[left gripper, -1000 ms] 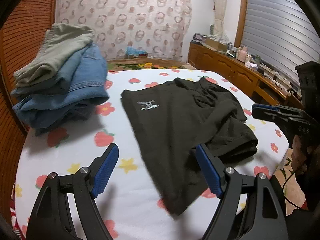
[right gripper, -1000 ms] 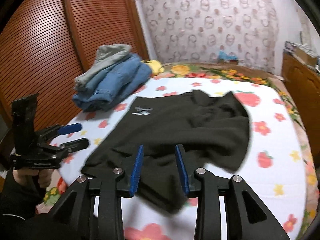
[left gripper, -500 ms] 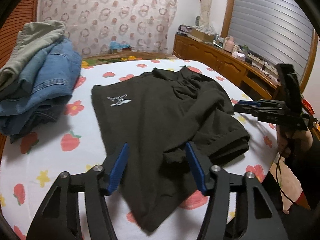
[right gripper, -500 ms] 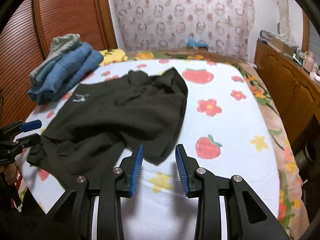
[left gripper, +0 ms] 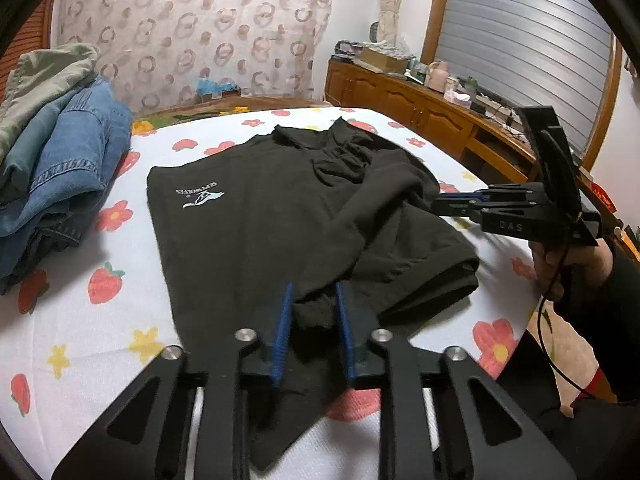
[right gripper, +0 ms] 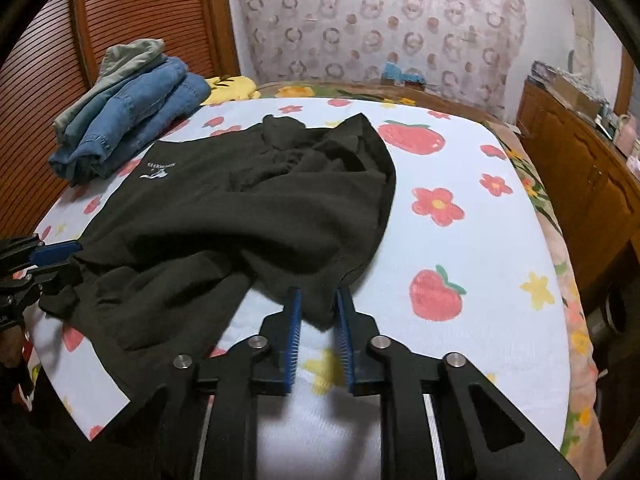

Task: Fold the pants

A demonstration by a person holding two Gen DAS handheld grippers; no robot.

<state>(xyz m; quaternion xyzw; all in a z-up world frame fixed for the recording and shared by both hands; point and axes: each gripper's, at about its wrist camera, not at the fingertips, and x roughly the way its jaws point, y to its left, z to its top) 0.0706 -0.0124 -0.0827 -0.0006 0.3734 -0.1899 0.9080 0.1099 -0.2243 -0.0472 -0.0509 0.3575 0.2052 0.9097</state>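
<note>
Left wrist view shows the left gripper point(left gripper: 311, 322), wide apart a second ago and half closed half a second ago, now drawn in narrow around a raised ridge of the black fleece pants with a small white logo point(left gripper: 256, 224), at the near hem of the upper leg; cloth sits between the blue pads, though I cannot tell whether they are fully pinching it yet. The right gripper point(right gripper: 318, 330) has swung from the middle of the garment round to its far side edge, and its narrow jaws now bracket a hanging corner of the same cloth; in the left view it reaches in level from the right, its tips at the garment's rumpled edge. The pants lie spread across the white bed sheet printed with red strawberries and flowers point(right gripper: 460, 248), one leg thrown loosely over the other, the waist end bunched towards the far side. With both grippers settled on cloth at opposite edges, I judge the grasp for the next fold to be nearly made, and the fold itself not yet begun. No container takes part here; the nearest thing to one is the stack of folded blue denim and grey-green garments point(left gripper: 52, 152) resting on the bed's far left corner, apart from the pants.
</note>
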